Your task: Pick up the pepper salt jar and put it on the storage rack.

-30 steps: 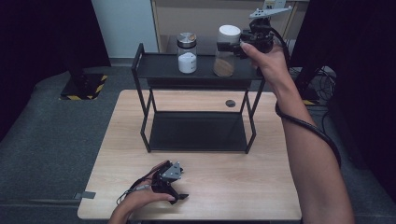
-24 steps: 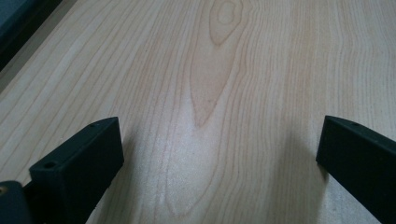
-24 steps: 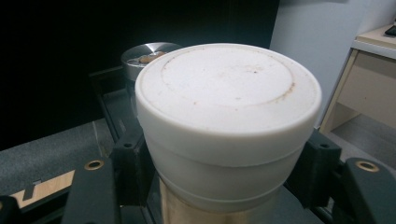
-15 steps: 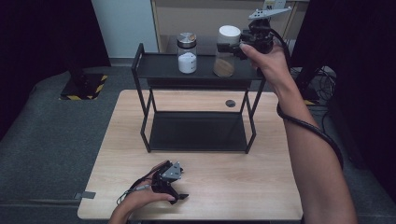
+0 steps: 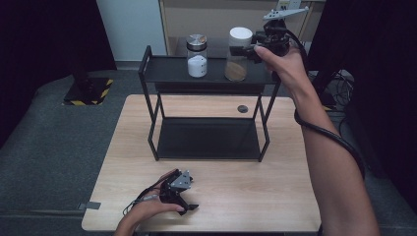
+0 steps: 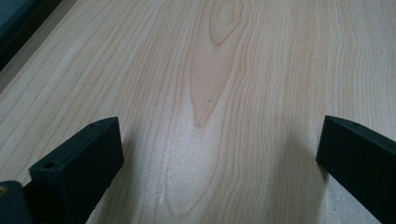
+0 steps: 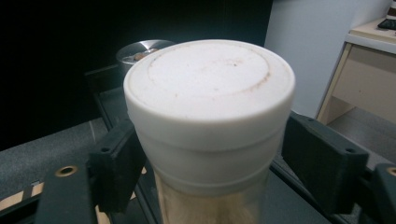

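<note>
While the left gripper [image 5: 183,200] rests spread and empty on the table [image 5: 275,196], the right gripper [image 5: 250,49], jaws just opening, releases the white-lidded jar [image 5: 239,54] on the rack's top shelf [image 5: 167,66]; withdrawal likely follows

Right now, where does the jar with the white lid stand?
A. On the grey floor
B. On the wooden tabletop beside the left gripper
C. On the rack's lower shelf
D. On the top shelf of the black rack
D: the jar with the white lid stands on the top shelf of the black rack, right of the jar with the metal lid, with the right gripper at its neck.
</note>
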`<state>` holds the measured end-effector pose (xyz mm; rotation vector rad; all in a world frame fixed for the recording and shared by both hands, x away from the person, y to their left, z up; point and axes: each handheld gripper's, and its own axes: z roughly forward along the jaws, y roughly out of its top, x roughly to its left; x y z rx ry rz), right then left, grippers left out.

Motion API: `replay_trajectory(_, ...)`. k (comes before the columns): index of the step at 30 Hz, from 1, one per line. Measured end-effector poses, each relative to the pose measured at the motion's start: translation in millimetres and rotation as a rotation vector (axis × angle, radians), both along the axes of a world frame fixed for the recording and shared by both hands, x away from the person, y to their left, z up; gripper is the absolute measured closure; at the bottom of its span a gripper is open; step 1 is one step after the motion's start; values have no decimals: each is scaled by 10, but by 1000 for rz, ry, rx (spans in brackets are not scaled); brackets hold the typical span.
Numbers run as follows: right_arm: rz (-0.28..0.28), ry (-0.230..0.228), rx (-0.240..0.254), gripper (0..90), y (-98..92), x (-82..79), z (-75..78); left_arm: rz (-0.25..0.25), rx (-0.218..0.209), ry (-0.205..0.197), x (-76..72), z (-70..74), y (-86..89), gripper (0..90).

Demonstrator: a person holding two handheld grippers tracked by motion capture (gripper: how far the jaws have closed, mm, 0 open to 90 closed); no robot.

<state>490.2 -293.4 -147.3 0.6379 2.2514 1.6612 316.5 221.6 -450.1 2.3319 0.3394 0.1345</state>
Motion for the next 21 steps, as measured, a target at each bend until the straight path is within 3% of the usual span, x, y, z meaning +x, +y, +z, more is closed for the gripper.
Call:
replay_trajectory(10,-19,-27,-12,194,-101,-147,30,0,0,-1,0,0,0,0)
replay_trajectory(21,-12,-59,8,117,-257,-398,1,-1,1,1,2,1,0,0)
